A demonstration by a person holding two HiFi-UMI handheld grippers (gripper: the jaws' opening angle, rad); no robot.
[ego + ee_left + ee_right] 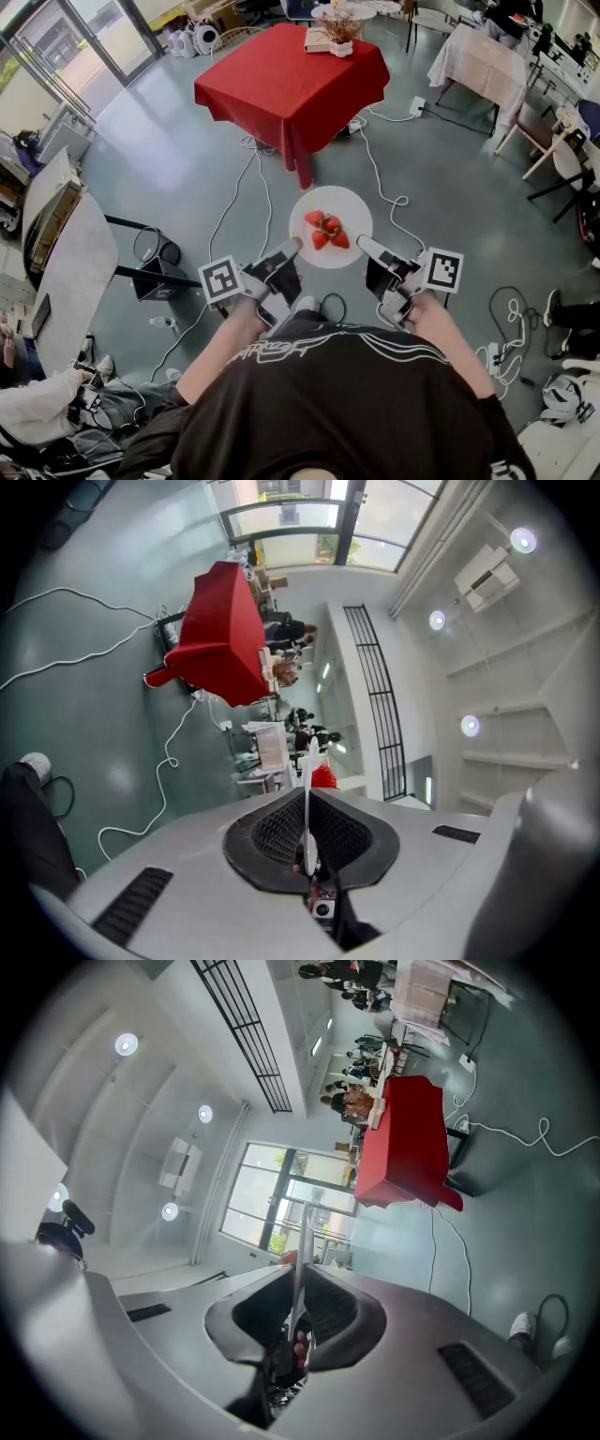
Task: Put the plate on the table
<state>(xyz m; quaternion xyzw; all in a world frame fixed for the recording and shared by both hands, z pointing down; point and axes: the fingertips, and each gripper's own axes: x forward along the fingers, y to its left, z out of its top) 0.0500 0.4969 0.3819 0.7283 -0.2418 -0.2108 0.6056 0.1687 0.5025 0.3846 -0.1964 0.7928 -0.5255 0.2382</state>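
A white plate (352, 211) carrying red strawberries (325, 231) hangs over the grey floor, in front of a person's chest. My left gripper (292, 246) is shut on its left rim and my right gripper (364, 244) is shut on its right rim. In the left gripper view the plate (307, 789) shows edge-on, pinched between the black pads (272, 832), with a strawberry (323, 776) behind it. In the right gripper view the same plate (301, 1260) is a thin edge clamped in the jaws. The table with the red cloth (281, 80) stands ahead, further off.
White cables (251, 178) trail over the floor between me and the red table. A book and a small flower pot (339, 45) sit at the table's far edge. A black stand (157, 277) is at the left, chairs and a white-clothed table (487, 58) at the right.
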